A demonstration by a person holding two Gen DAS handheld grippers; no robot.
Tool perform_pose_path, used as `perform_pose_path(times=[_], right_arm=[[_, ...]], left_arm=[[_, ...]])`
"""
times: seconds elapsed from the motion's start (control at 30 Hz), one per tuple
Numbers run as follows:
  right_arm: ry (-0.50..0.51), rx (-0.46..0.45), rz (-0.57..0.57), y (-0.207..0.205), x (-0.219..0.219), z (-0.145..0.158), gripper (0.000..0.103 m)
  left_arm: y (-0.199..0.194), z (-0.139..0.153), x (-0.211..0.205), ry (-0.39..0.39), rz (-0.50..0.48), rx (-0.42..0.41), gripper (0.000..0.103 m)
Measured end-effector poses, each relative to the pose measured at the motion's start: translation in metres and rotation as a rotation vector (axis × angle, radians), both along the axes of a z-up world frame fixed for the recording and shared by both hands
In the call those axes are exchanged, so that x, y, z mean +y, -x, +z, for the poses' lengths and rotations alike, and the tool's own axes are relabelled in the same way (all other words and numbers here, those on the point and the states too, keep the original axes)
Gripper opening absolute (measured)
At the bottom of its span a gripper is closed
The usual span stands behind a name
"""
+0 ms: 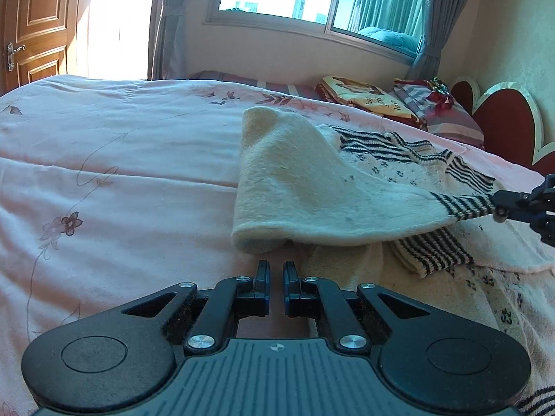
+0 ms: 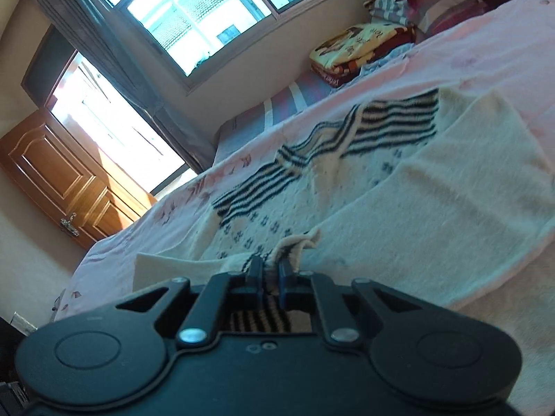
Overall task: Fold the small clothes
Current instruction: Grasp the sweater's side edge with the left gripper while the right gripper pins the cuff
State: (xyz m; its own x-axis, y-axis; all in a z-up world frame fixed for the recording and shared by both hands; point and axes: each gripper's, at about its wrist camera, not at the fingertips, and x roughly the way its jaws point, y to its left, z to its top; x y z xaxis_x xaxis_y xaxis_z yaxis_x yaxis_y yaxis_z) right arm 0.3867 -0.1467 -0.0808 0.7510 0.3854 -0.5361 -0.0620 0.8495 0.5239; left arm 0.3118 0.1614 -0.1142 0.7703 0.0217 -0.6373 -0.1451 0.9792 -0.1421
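Pink floral bedspread (image 1: 114, 159) is the work surface; window and wooden door behind, heart-shaped headboard (image 1: 503, 118) at 2 o'clock in the left wrist view.

Sweater (image 1: 312, 187), cream knit with navy-striped trim, lies on the bed at 12 to 3 o'clock from the left gripper (image 1: 276, 270). One sleeve or side panel is lifted and drawn across the body, its long axis running roughly 9 to 3 in that view.

Right gripper (image 2: 270, 267): jaws clamped on the striped cuff (image 1: 464, 204); striped knit shows between and behind the fingers in the right wrist view. In the left view it enters at 3 o'clock with the cuff taut off its tip.

Left gripper: jaws close together with a narrow gap, nothing between them. It sits low over the bedspread, just short of the rolled fold edge (image 1: 263, 239) at 12 o'clock.

Judgement: the right side is carrying the fold; the left is nearer the fold edge and best placed to pin or grab it. Whether the left tips touch the fabric underneath is hard to tell, as fisheye distortion flattens it.

A second striped cuff (image 1: 430, 256) lies under the lifted panel at 2 o'clock and could bunch. Folded blanket (image 1: 364, 95) and pillows (image 1: 447, 111) are well apart, not in the way.
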Motion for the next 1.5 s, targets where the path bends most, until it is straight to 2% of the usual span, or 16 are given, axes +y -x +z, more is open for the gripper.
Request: perform_pose_path(times=[0.27,0.33,0.37,0.4,0.43,0.63,0.7,0.77,0.83,0.93,1.0,1.03,1.2,1.23,1.33,1.5], right_arm=[[0.039,-0.024,-0.070,0.004,-0.043,0.007,0.007],[0.033,-0.019,-0.078,0.006,-0.049,0.006,0.006],[0.030,-0.017,-0.081,0.006,-0.050,0.005,0.006],[0.028,-0.016,-0.082,0.006,-0.052,0.004,0.006],[0.025,-0.011,-0.083,0.005,-0.050,0.001,0.006],[-0.004,0.023,-0.049,0.004,-0.047,-0.007,0.007],[0.001,0.058,-0.057,0.007,-0.046,-0.013,0.013],[-0.003,0.063,-0.082,0.013,-0.048,-0.020,0.026],[-0.034,0.088,-0.076,0.011,-0.051,-0.027,0.026],[-0.008,0.102,-0.060,0.003,-0.045,-0.033,0.023],[0.010,0.088,-0.035,-0.001,-0.039,-0.031,0.013],[0.016,0.084,-0.016,-0.004,-0.037,-0.030,0.003],[0.078,0.040,-0.010,-0.002,-0.036,-0.017,0.002],[0.089,0.039,-0.028,0.000,-0.040,-0.015,0.005],[0.073,0.066,-0.067,-0.001,-0.054,-0.019,0.045],[0.037,0.081,0.014,-0.010,-0.045,-0.033,0.038]], left_arm=[[-0.014,-0.001,-0.007,-0.011,-0.006,-0.004,0.006],[-0.017,-0.002,-0.008,-0.011,-0.004,-0.007,0.012],[-0.019,-0.002,-0.010,-0.020,-0.007,-0.012,0.044],[-0.019,-0.002,-0.012,-0.039,0.001,-0.022,0.082],[-0.018,-0.001,-0.013,-0.056,0.010,-0.044,0.091],[-0.018,0.000,-0.007,-0.047,0.016,-0.071,0.092],[-0.017,0.001,-0.005,-0.032,0.017,-0.079,0.092],[-0.015,0.003,-0.003,-0.026,0.013,-0.089,0.092],[-0.014,0.005,-0.002,-0.024,0.014,-0.101,0.092],[-0.019,0.005,-0.003,-0.011,-0.001,-0.091,0.092],[-0.023,0.004,-0.005,-0.007,-0.016,-0.083,0.092],[-0.024,0.004,-0.007,-0.008,-0.021,-0.084,0.092],[-0.028,0.005,-0.014,-0.023,-0.044,-0.082,0.092],[-0.029,0.004,-0.014,-0.025,-0.044,-0.077,0.092],[-0.029,0.003,-0.013,-0.016,-0.046,-0.073,0.092],[-0.031,0.002,-0.015,-0.016,-0.049,-0.075,0.092]])
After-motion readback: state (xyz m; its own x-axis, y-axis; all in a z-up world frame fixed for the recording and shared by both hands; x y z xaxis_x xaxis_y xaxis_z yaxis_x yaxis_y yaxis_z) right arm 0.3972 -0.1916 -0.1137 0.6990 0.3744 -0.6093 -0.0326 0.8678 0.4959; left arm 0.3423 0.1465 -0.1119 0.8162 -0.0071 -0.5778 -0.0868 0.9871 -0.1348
